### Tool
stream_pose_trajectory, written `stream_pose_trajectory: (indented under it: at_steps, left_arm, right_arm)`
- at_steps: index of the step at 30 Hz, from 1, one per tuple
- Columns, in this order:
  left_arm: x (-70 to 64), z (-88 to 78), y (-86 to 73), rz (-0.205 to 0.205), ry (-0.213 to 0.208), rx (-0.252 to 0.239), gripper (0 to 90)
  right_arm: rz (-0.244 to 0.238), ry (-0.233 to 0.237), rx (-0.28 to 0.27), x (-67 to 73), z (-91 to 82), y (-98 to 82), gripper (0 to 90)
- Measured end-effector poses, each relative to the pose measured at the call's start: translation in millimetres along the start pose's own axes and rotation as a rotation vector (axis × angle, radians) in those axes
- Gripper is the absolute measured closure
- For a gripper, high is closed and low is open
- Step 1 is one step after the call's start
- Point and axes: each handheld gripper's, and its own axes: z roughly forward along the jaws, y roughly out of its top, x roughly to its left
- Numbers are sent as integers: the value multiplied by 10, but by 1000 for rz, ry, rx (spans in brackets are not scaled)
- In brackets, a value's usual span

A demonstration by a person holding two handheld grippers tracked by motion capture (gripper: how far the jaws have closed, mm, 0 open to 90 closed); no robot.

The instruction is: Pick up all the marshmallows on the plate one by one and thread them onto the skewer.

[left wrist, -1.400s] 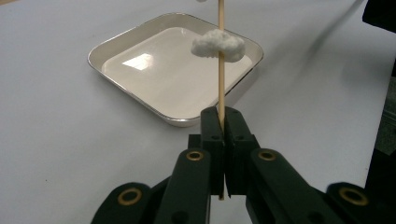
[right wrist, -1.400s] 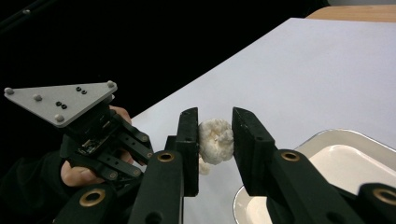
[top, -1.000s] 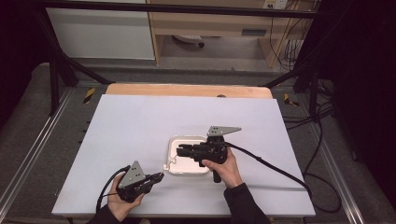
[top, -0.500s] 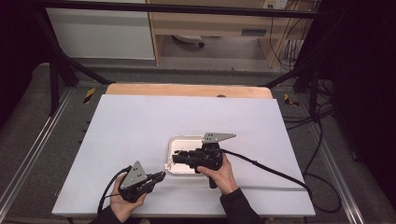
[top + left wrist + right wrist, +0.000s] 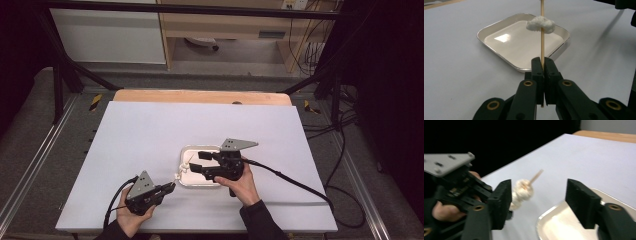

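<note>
My left gripper (image 5: 170, 187) is at the table's near left, shut on the lower end of a thin wooden skewer (image 5: 542, 50). The skewer slants up over the tray's left corner, with a white fluffy lump (image 5: 540, 24) threaded on it near the top. In the high view the lump (image 5: 182, 169) is at the tray's left edge. My right gripper (image 5: 196, 162) lies level over the shallow silver tray (image 5: 216, 183), pointing left. Its jaws have just been opening and stand wide apart. In the right gripper view the lump (image 5: 523, 192) is next to the left jaw, untouched by the pads.
The tray (image 5: 482, 37) holds nothing but a bright reflection. The white tabletop (image 5: 200, 125) spreads wide behind it, and a wooden strip (image 5: 200, 96) runs along its far edge. The right gripper's cable (image 5: 290, 180) trails off to the right across the table.
The right gripper's jaws, close together in the earlier frames, now stand wide apart. That hand shifted slightly over the tray. The left gripper and skewer stayed put.
</note>
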Motion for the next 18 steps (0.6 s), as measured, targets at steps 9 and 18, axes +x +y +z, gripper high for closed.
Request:
stream_pose_trajectory:
  at_steps: [9, 18]
  left_arm:
    - [40, -10, -1, -32, 8, 12, 878]
    - [56, -13, 29, -54, 3, 27, 877]
  right_arm:
    - [-59, -137, 68, -136, -137, -138, 142]
    - [-52, -213, 165, -350, -338, -340, 35]
